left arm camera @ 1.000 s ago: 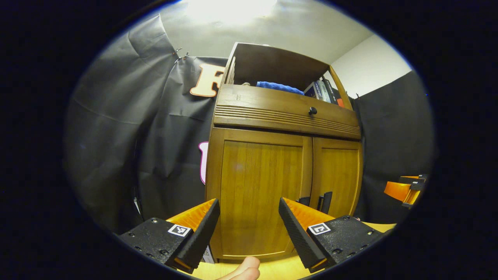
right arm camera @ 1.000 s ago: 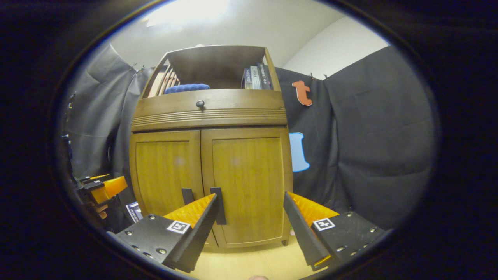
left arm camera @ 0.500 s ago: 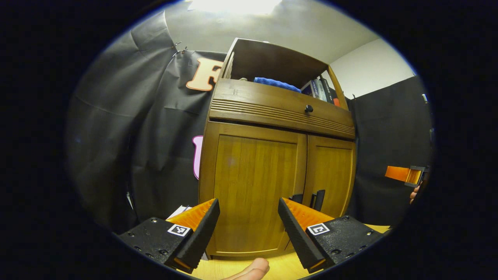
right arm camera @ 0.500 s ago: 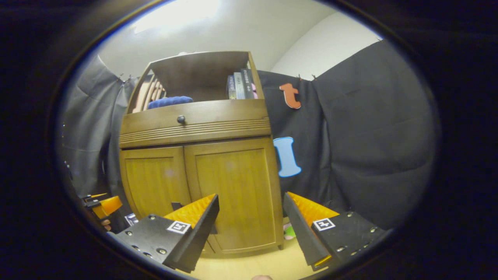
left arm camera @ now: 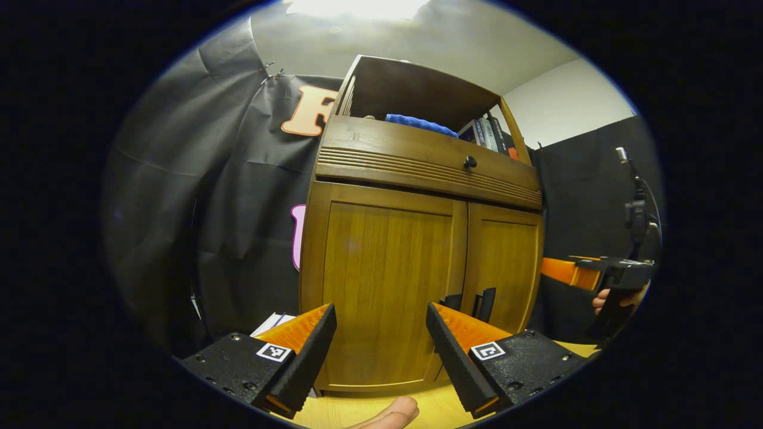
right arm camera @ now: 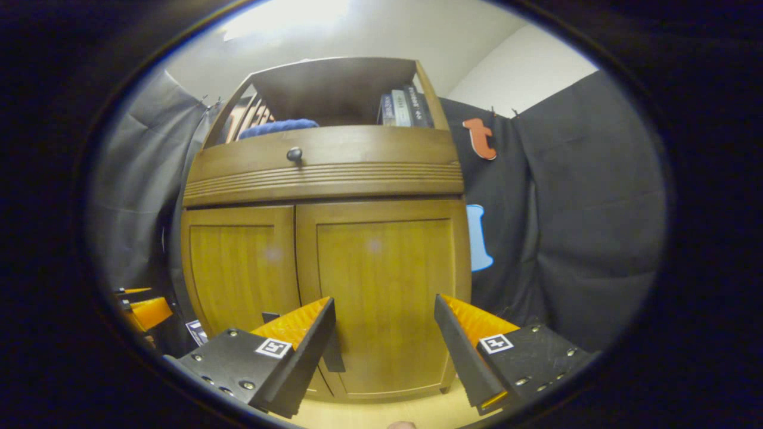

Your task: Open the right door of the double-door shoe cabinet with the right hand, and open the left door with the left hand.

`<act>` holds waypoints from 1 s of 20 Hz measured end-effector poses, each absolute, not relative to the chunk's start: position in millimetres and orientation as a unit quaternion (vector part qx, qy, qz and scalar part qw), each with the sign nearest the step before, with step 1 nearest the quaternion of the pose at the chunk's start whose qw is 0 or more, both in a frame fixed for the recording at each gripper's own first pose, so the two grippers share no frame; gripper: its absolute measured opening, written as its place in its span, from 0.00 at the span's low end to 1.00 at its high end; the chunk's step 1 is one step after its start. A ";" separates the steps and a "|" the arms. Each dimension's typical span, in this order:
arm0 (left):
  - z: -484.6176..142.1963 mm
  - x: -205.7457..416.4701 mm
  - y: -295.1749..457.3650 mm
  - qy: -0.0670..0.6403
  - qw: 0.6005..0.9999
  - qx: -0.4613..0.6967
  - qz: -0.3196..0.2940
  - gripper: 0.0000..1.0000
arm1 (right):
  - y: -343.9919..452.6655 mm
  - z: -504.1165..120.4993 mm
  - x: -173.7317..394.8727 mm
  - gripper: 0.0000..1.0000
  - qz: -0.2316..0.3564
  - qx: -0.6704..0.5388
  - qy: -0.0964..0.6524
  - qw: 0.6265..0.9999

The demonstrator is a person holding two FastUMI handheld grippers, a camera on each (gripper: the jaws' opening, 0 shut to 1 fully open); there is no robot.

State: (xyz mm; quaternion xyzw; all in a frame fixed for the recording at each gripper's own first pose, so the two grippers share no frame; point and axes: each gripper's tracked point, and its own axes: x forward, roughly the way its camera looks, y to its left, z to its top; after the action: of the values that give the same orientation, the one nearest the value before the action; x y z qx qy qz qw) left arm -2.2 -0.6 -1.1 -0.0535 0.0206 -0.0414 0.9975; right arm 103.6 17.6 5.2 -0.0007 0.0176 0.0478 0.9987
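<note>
Nothing of the task was done: both doors of the shoe cabinet (right arm camera: pixel 322 250) stood shut, meeting flush at the middle seam. The right door (right arm camera: pixel 384 292) and the left door (left arm camera: pixel 384 286) each faced a gripper, with the opening of both still to come.

The left gripper (left arm camera: pixel 381 351) had its fingers spread wide with nothing between them, and it pointed at the left door's panel, short of it, not touching. The right gripper (right arm camera: pixel 384 351) was likewise held wide and empty, apart from the right door. In the left gripper view that same right gripper showed at the far right edge, with a hand (left arm camera: pixel 614 297) around it (only the fingers could be made out).

The two dark handles were the hard part. In the left gripper view the left handle (left arm camera: pixel 451 301) was half behind a finger, with the right handle (left arm camera: pixel 487 304) just beside it near the seam. In the right gripper view a finger covered most of both, so the grip point was poorly seen. The cabinet's feet were mostly cut off, as was a fingertip (left arm camera: pixel 390 413) at the bottom. Above, a knob (right arm camera: pixel 294 155), a blue cloth (right arm camera: pixel 277 127) and some books (right arm camera: pixel 402 107) sat untouched.
</note>
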 end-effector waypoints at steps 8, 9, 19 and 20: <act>-5.9 0.1 -4.5 0.032 0.997 -0.051 -0.047 0.94 | 57.4 -53.6 149.0 0.99 0.059 -0.013 0.060 0.996; -5.4 0.1 -4.4 0.030 0.997 -0.052 -0.047 0.94 | 66.4 -61.2 152.4 0.95 0.068 -0.009 0.066 0.995; -4.1 1.1 -12.4 0.021 0.998 -0.033 -0.045 0.94 | 99.7 -106.1 171.7 0.32 0.125 0.003 0.098 0.987; -6.0 1.9 -12.9 0.024 0.998 -0.033 -0.046 0.92 | 98.2 -105.1 171.3 0.31 0.126 -0.003 0.097 0.987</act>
State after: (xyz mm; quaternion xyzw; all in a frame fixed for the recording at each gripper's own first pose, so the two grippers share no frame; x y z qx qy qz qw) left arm 1.9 -12.9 -6.0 -0.0327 0.0238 -0.0457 0.9981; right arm 171.3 98.2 -105.1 -0.0033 0.0971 0.1264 0.9872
